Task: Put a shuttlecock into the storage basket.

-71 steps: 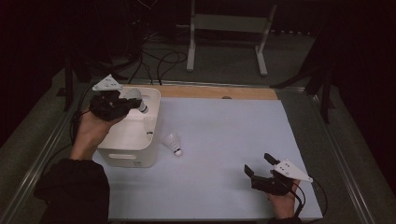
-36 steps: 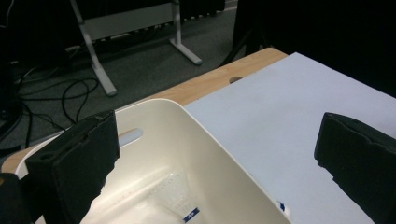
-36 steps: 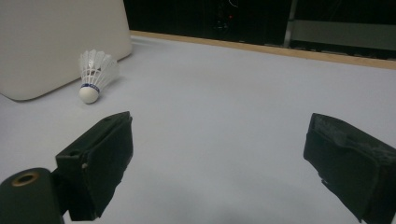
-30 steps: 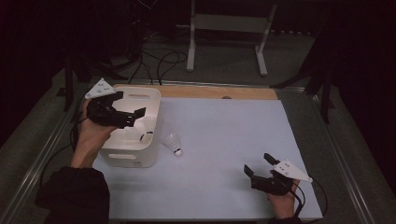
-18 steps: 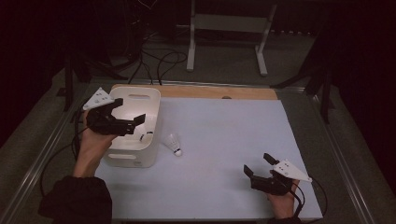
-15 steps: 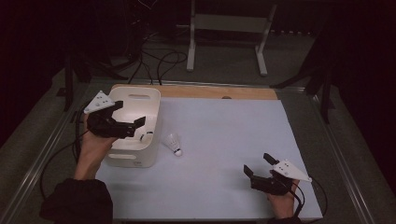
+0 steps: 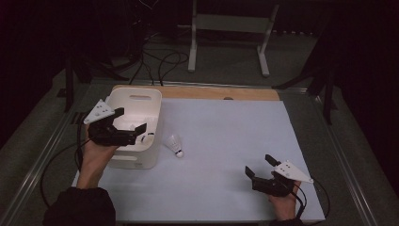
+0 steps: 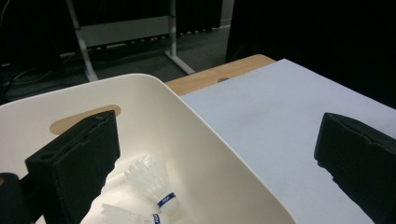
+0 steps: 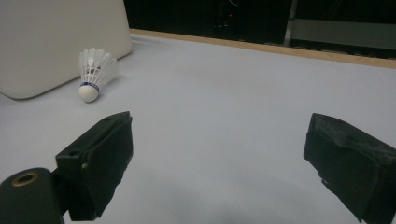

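Note:
A white plastic bin [image 7: 139, 109] stands at the table's left; inside it lie white shuttlecocks [image 8: 154, 186] with blue bands. My left gripper [image 7: 129, 121] hovers open over the bin's near right corner, nothing between its jaws. The bin's rim [image 8: 205, 126] runs between those jaws in the left gripper view. Another shuttlecock [image 7: 175, 144] lies on the white table sheet just right of the bin, also seen as shuttlecock [image 9: 95, 72] beside the bin wall [image 9: 56, 42]. My right gripper [image 7: 258, 165] rests open and empty near the table's front right.
The white sheet [image 7: 226, 141] covers the table, with a wooden strip [image 7: 221, 93] along its far edge. A metal stand [image 7: 226, 33] and cables [image 7: 160, 61] lie on the floor beyond. Metal rails border the table's sides.
My left gripper let a shuttlecock go over the bin, opened, and drew back toward the near right corner of the bin. The right gripper has not moved.

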A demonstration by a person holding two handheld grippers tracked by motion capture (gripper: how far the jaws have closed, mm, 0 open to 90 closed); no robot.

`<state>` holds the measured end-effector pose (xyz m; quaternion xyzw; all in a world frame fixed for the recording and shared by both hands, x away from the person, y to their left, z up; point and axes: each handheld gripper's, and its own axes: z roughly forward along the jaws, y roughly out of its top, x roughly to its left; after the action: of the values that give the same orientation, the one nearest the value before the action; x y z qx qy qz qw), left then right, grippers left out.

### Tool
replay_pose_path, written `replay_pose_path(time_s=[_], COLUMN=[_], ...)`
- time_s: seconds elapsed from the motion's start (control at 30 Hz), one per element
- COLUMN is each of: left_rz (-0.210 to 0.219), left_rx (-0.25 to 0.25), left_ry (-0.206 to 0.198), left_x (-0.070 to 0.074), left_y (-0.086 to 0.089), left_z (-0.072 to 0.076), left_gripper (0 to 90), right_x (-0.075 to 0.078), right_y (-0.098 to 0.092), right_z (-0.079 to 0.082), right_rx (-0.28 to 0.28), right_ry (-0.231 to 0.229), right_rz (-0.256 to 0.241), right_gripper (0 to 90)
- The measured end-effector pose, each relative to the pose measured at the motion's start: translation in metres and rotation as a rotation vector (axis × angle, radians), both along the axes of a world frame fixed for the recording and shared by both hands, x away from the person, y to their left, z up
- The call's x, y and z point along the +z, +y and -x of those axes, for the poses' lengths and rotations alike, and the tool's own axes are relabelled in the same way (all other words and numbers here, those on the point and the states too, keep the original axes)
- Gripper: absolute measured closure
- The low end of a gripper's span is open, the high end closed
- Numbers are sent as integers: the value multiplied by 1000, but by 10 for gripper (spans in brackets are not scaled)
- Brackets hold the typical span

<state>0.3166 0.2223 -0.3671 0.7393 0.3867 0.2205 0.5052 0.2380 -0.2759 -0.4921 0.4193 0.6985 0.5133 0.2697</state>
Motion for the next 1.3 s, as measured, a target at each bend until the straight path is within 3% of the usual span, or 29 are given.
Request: replay_pose_path(time_s=[0.53, 0.7, 0.87, 1.07, 1.3], left_rz=[32, 32, 41, 46, 34], left_rx=[-37, -65, -77, -84, -91], left_ry=[-21, -7, -28, -39, -32], left_x=[-16, -23, -27, -33, -42], left_y=[0, 0, -1, -2, -5], left_z=[12, 15, 21, 27, 33], left_gripper=[10, 10, 10, 10, 10], right_x=[1, 3, 12, 23, 31], right_y=[2, 2, 4, 10, 17], right_z=[-5, -7, -9, -15, -24], right_rx=[-8, 4, 14, 31, 45], right_ry=[12, 10, -12, -3, 3], right_rz=[-9, -8, 21, 66, 64], right_gripper=[81, 81, 81, 81, 81])
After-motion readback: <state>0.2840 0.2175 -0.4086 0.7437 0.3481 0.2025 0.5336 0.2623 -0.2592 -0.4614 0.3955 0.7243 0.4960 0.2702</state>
